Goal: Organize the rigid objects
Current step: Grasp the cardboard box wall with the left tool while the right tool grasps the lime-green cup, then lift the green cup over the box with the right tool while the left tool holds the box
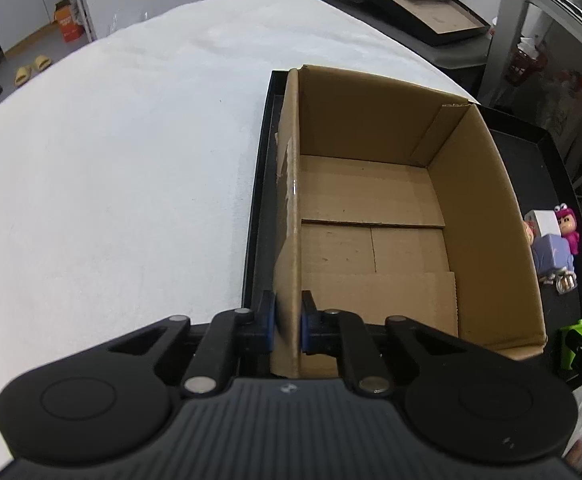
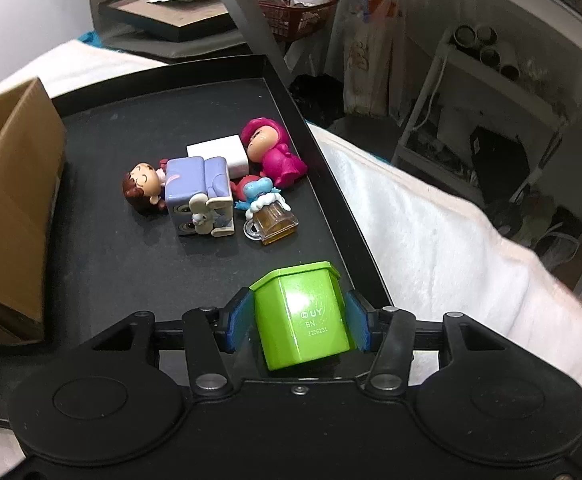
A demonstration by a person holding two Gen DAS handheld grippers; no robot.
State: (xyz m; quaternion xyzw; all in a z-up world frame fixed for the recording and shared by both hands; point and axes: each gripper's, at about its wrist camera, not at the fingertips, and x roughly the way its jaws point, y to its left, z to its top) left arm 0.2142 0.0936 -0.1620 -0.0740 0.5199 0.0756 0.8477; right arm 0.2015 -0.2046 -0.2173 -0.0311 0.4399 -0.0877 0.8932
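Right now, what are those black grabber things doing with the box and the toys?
A person is tidying toys with two grabbers. The left hand-held gripper is shut on the near wall of the empty cardboard box, holding it steady. The right hand-held gripper has its blue pads on both sides of a green toy bin lying on the black tray. The other little figures wait in a pile further along the tray.

Lived-in home room: slippers (image 1: 31,69) on floor at 10 o'clock, red laundry basket (image 2: 295,12) at 12, cluttered shelf rack (image 2: 487,92) at 2.
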